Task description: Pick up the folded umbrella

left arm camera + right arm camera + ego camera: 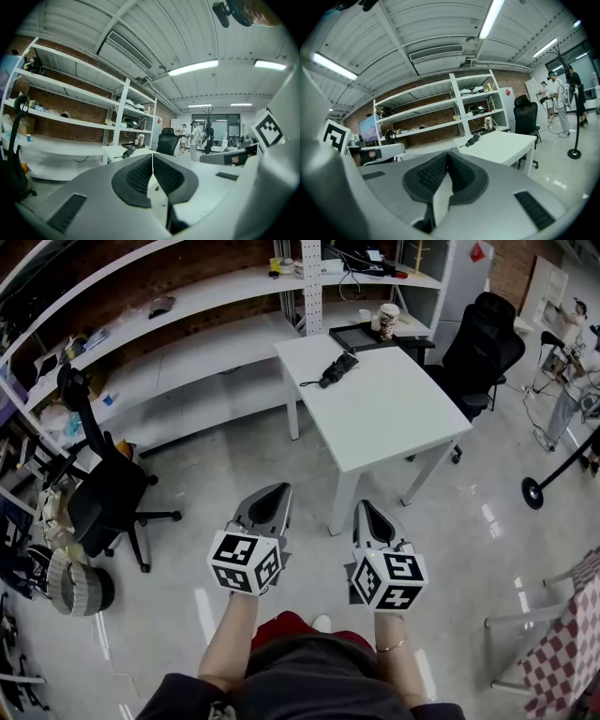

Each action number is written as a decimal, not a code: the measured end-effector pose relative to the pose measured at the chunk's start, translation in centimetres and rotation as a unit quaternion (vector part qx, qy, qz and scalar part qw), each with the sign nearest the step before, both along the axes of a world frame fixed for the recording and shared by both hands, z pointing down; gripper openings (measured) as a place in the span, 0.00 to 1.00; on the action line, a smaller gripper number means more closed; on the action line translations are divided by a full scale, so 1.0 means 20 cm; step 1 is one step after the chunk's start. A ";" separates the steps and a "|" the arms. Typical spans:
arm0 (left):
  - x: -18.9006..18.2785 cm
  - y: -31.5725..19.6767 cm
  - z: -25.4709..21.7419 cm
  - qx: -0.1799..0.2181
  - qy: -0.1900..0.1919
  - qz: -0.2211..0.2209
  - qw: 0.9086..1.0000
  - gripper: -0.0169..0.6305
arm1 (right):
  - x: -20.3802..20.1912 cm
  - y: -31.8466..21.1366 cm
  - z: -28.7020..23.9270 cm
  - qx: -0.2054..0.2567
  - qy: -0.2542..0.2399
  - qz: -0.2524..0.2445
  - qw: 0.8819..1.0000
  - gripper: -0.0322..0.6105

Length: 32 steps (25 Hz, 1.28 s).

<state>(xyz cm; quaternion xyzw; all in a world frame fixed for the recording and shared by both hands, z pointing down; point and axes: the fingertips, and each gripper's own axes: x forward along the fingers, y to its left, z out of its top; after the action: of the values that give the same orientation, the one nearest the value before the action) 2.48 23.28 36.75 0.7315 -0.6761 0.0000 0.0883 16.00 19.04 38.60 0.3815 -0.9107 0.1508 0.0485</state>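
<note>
The folded black umbrella [337,369] lies on the far left part of the white table [394,418], its strap trailing to the left. Both grippers are held out over the floor, well short of the table's near edge. My left gripper [277,489] is shut with nothing in it, and so is my right gripper [367,507]. In the left gripper view the umbrella [127,152] shows small and far beyond the closed left gripper [153,155]. The right gripper view has the umbrella [472,139] on the table [506,145], past the closed right gripper [448,153].
A black tray [359,336] and a paper cup [387,320] sit at the table's far end. One black office chair [108,486] stands at the left, another [483,343] behind the table. White shelving [187,306] lines the brick wall. A checkered cloth [562,652] lies at lower right.
</note>
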 end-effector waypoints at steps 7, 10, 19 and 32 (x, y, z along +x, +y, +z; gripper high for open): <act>0.01 -0.03 -0.01 0.002 -0.003 -0.014 1.000 0.05 | 0.02 -0.05 0.02 -0.006 -0.003 -0.005 1.000 0.08; 0.00 -0.05 -0.01 0.002 -0.003 -0.020 1.000 0.05 | 0.02 -0.07 0.01 -0.007 -0.004 -0.008 1.000 0.08; -0.14 -0.16 0.00 0.001 -0.002 -0.030 1.000 0.05 | -0.07 -0.20 0.01 -0.011 -0.001 -0.002 1.000 0.08; -0.52 -0.59 0.06 -0.005 0.009 -0.002 1.000 0.05 | -0.45 -0.59 0.05 -0.016 0.011 0.018 1.000 0.08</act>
<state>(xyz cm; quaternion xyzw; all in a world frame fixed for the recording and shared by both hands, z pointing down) -7.82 11.44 38.03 0.7294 -0.6770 -0.0039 0.0980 6.98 7.21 39.59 0.3982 -0.9007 0.1620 0.0620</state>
